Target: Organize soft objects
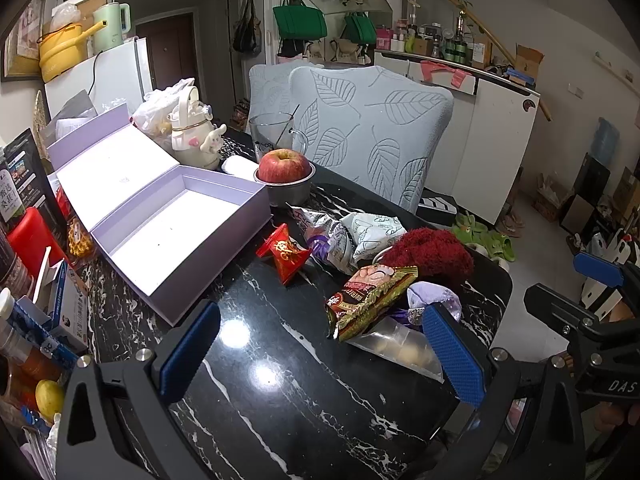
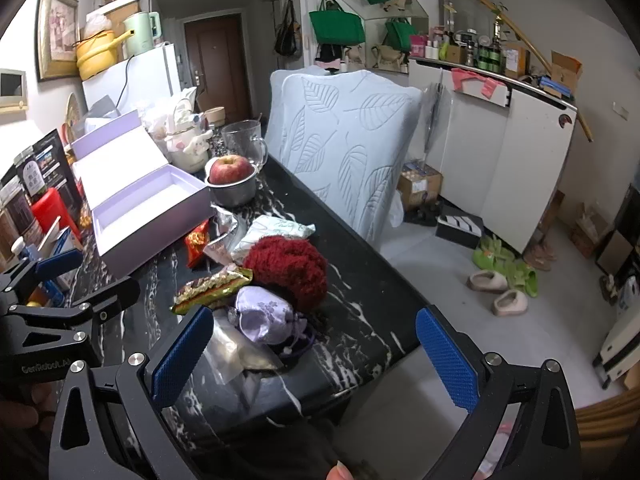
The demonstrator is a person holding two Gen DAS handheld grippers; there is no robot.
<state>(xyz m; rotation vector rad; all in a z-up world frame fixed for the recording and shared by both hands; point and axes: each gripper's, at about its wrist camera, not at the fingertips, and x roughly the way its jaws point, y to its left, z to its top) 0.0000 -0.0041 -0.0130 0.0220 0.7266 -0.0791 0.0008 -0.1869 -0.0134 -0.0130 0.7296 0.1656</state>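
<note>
None of the soft things are sitting in the open lilac cardboard box yet, so you are looking at a job that, by my reading, is barely starting: its white inside is showing bare in both views. Everything is waiting in a loose heap on the black marble-patterned worktop, at the centre right of the left wrist frame, just beside the box's near corner.

Your left gripper is hovering over bare worktop with its blue pads spread wide, gripping nothing. Your right gripper is likewise standing wide apart and carrying nothing, low in its frame above the heap's near edge.

Look at the pile itself. A fluffy dark red yarn bundle is lying at the back, thick and shaggy, likely squashing easily. Touching it in front, a small lilac drawstring fabric pouch is sagging, its cord trailing. A gold and red foil snack packet is leaning across them, a clear plastic bag is lying underneath, and a red candy wrapper is sitting apart, nearer the box. A pale printed soft packet is resting behind.
</note>
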